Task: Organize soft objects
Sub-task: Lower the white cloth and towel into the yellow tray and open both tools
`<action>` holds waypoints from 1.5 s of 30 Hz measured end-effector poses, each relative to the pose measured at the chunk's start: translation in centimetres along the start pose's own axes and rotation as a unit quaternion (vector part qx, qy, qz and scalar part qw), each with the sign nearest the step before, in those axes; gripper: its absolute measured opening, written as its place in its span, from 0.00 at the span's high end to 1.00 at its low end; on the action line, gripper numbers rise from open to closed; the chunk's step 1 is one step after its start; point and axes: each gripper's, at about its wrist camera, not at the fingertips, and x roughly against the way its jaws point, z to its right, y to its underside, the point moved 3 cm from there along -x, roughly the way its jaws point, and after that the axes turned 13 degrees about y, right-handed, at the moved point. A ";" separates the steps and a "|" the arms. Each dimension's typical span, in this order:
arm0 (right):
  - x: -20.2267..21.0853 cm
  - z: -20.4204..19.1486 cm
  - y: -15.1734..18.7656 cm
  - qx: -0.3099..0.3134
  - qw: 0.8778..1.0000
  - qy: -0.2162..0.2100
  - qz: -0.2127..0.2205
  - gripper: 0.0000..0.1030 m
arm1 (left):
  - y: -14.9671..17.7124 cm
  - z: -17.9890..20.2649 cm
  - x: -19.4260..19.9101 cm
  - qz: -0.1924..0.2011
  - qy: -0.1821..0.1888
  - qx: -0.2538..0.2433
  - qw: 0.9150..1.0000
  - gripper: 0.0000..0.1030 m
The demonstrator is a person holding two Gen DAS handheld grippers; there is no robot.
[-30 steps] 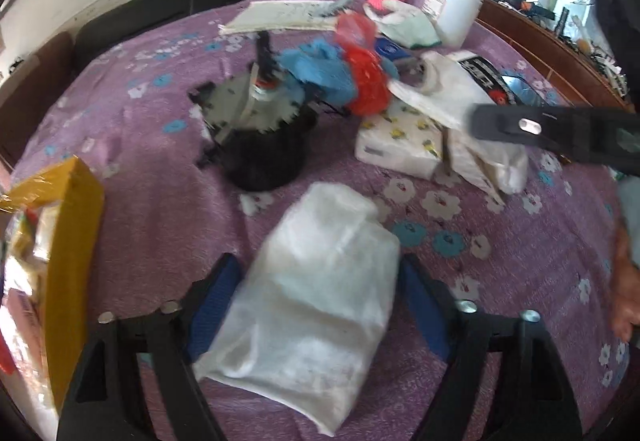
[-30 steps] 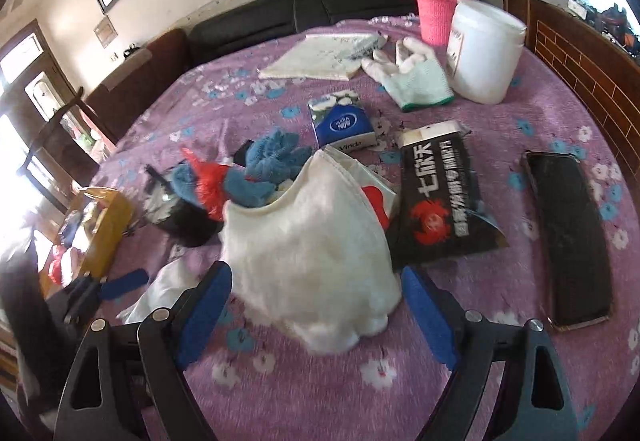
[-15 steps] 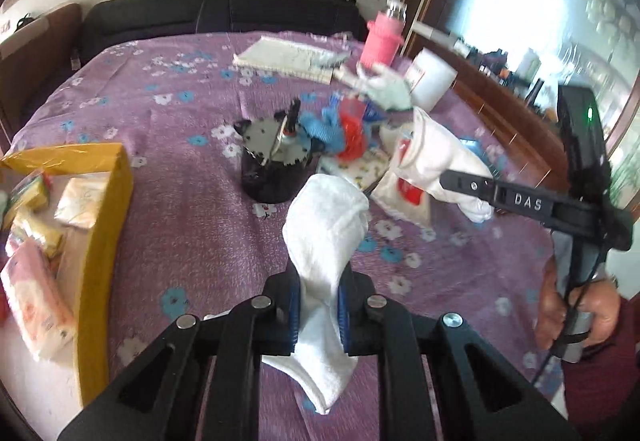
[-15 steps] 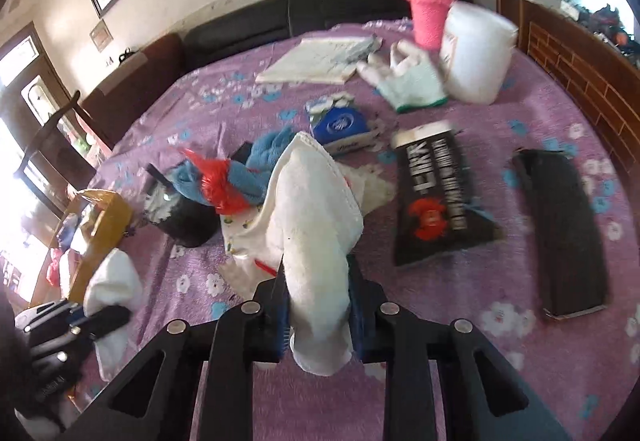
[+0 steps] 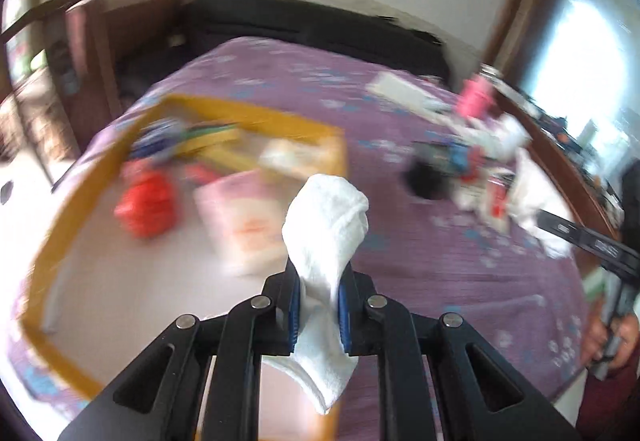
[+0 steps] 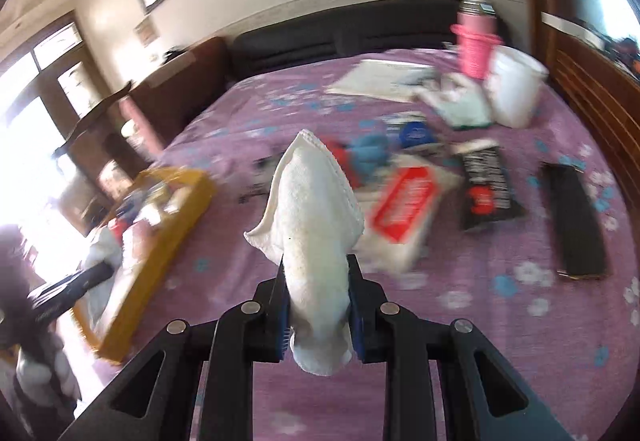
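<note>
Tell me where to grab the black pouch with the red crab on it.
Grip the black pouch at its near short edge, coming from above. It lies flat on the purple cloth, and that end is bare, while its far end sits close to other clutter.

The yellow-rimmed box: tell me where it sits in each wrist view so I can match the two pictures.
Left wrist view: the yellow-rimmed box fills the left half, blurred, beyond the white cloth in the left gripper.
Right wrist view: it lies at the left edge, seen end-on, beside the left gripper.
Shared landmark: the pink bottle at the far side of the purple tablecloth.
</note>
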 end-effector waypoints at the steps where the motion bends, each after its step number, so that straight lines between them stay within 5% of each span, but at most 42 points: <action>1: -0.1 -1.7 0.0 0.011 1.000 -0.013 -0.003 0.75 | 0.0 -1.9 0.5 0.000 -0.021 0.018 1.000 0.86; 11: -3.1 -16.1 0.1 0.108 0.989 -0.088 -0.043 0.75 | -0.9 -11.9 0.3 -0.023 -0.109 0.090 0.990 0.78; 15: -4.6 -20.8 0.7 0.139 0.983 -0.103 -0.063 0.75 | -0.9 -13.4 0.7 -0.016 -0.103 0.107 0.989 0.42; 24: -8.5 -29.4 3.9 0.220 0.955 -0.138 -0.143 0.74 | -1.0 -13.1 6.0 0.076 -0.061 0.121 0.988 0.34; 31: -12.1 -31.1 3.8 0.237 0.958 -0.083 -0.140 0.74 | -0.9 -13.4 9.2 0.124 -0.062 0.131 0.982 0.30; 33: -12.3 -31.2 3.7 0.243 0.960 -0.067 -0.122 0.62 | -1.0 -13.4 9.6 0.127 -0.065 0.128 0.981 0.29; 35: -11.4 -31.1 3.5 0.246 0.960 -0.077 -0.106 0.35 | -1.1 -13.1 9.9 0.130 -0.071 0.124 0.981 0.25; 37: -9.9 -30.4 3.2 0.244 0.963 -0.085 -0.081 0.22 | -1.1 -12.8 10.1 0.132 -0.076 0.122 0.981 0.21; 45: -4.1 -22.5 3.2 0.209 0.976 -0.063 -0.005 0.13 | -1.2 -8.1 8.1 0.113 -0.042 0.080 0.989 0.21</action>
